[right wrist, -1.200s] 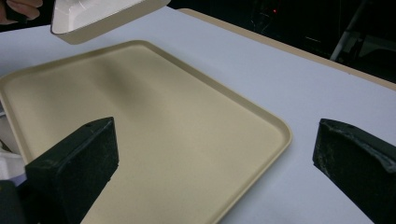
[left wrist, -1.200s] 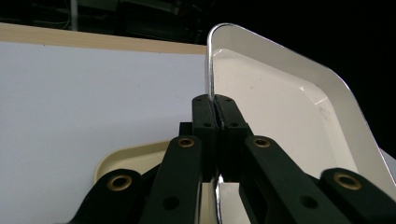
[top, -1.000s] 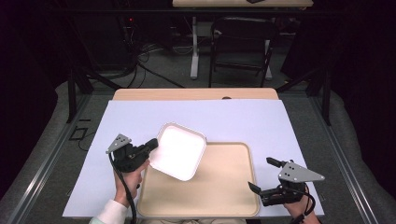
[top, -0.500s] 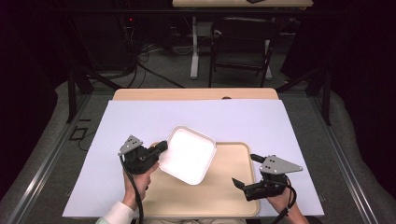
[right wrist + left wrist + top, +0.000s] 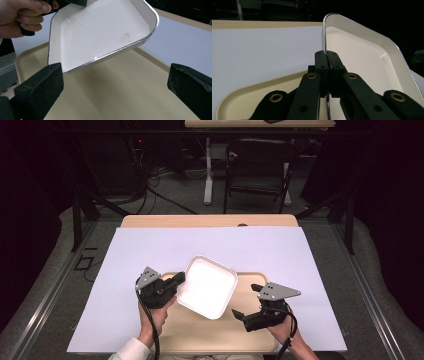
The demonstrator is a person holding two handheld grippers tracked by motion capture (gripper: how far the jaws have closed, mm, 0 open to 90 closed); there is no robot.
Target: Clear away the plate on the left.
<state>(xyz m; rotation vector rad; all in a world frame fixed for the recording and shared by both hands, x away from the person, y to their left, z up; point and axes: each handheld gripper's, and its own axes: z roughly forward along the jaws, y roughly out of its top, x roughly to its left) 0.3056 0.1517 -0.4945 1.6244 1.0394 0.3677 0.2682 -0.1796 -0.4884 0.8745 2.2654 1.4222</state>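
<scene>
- Desk (image 5: 150,250): white sheet gave a plain working surface.
- Beige tray (image 5: 200,335): lay flat beneath the dish.
- White dish (image 5: 207,285): held tilted above the tray, rim clenched by left gripper (image 5: 327,60).
- Right gripper (image 5: 245,306): jaws released, near the dish's edge.

L gripper (image 5: 176,281): your jaws clamped tight on a thin rim, pointing right & away from you.
R gripper (image 5: 248,304): jaws wide apart, nothing betw. them, pointing left.
Hands: both low, near your body.
</scene>
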